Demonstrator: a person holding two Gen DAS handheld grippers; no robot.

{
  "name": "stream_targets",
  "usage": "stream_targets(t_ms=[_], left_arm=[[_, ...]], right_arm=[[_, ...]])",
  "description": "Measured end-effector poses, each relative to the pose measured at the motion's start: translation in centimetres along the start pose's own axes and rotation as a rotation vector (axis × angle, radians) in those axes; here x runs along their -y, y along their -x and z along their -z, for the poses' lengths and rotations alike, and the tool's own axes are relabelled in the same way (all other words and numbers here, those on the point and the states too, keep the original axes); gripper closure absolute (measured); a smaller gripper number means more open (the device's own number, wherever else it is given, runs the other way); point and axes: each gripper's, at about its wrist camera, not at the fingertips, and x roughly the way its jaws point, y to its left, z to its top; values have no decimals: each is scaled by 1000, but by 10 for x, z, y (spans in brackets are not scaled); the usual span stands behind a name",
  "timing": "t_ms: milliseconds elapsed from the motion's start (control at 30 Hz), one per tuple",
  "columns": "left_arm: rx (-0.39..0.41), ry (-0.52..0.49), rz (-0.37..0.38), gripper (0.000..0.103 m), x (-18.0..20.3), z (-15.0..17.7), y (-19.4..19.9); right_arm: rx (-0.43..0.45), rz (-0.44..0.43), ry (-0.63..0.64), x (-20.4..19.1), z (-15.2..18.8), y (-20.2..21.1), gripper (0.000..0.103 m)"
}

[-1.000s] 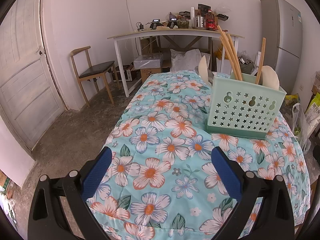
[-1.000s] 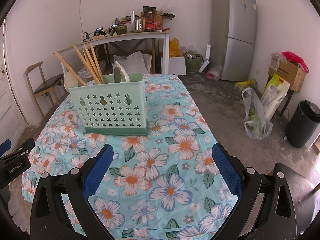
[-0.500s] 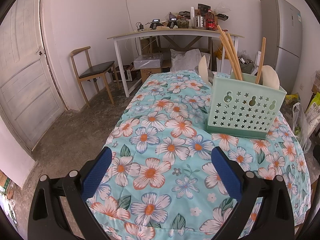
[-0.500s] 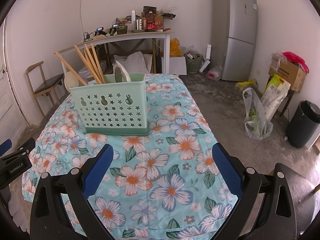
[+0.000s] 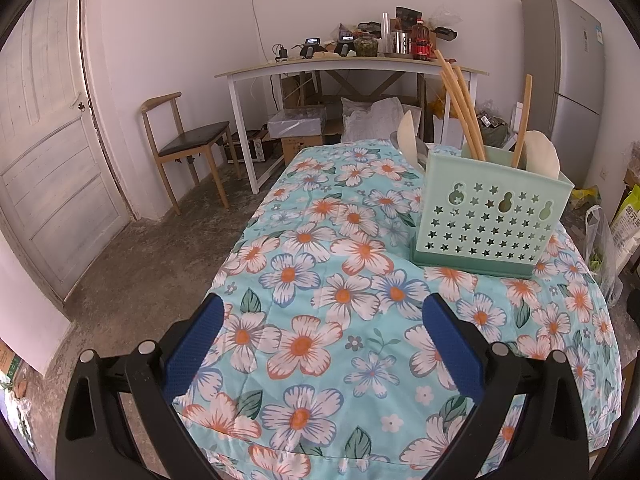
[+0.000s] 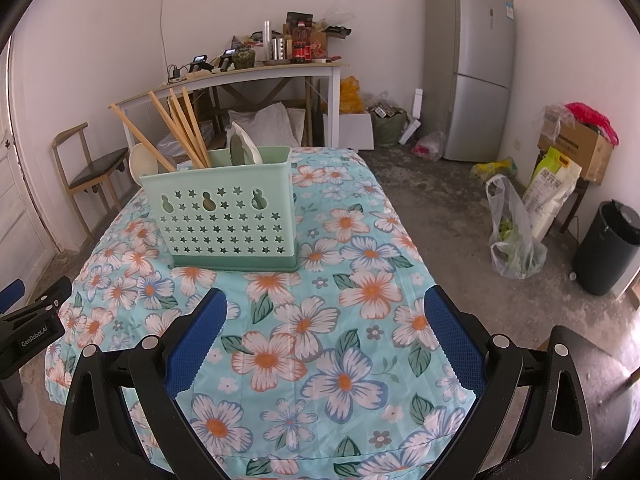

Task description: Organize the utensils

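Nothing moved, left claw (image 6: 24,320) marked GenRobot.AI, fridge sticker (image 6: 508,10) seemingly illegible

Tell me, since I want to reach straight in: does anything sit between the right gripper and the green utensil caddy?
Nothing visible does. Between the open right gripper and the green utensil caddy lies only bare floral tablecloth; the left gripper is off to the side.

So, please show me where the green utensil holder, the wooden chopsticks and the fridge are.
green utensil holder (image 6: 224,224), right wrist view, on its star-punched front wall.
wooden chopsticks (image 6: 184,128), right wrist view, on the shafts above the rim.
fridge (image 6: 470,64), right wrist view, on its upper door.
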Motion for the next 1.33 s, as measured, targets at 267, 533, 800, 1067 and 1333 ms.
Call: stream_targets(t_ms=[267, 533, 800, 1067, 1333], left_arm=[[1, 0, 0, 6, 0, 0, 0], [0, 0, 0, 6, 0, 0, 0], [0, -1, 0, 6, 0, 0, 0], [-1, -2, 2, 6, 0, 0, 0], [-4, -2, 6, 6, 0, 1, 0]], right_arm=[[2, 0, 1, -1, -1, 0, 8], [2, -4, 3, -3, -2, 1, 8], [2, -3, 3, -3, -2, 1, 8], [2, -3, 2, -4, -2, 0, 8], [0, -5, 1, -4, -1, 1, 8]])
